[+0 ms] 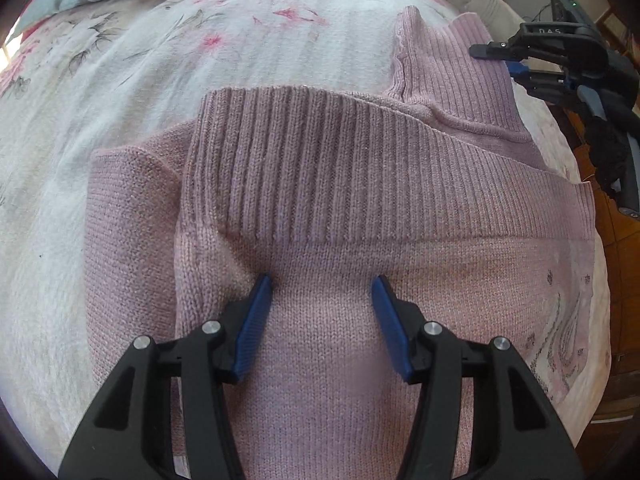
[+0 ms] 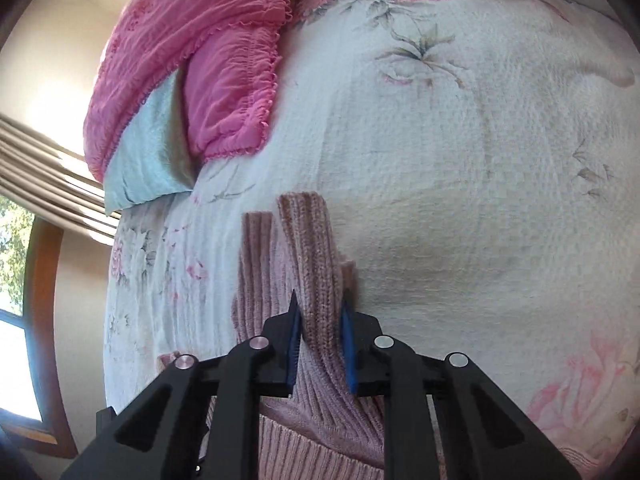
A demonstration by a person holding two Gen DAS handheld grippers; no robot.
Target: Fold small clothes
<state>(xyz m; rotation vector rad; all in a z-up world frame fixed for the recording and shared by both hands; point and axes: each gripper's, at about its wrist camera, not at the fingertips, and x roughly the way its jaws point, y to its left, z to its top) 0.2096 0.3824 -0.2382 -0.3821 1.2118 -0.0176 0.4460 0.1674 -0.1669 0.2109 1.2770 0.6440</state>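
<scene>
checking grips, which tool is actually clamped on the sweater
The right tool: its fingers pinch a ribbed edge of the sweater. The left tool is open, fingers spread over the knit.

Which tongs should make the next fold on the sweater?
Right. The right tongs already pinch the ribbed sleeve cuff of the sweater, ready to carry it over. The left tongs hang open above the body, gripping nothing.
</scene>
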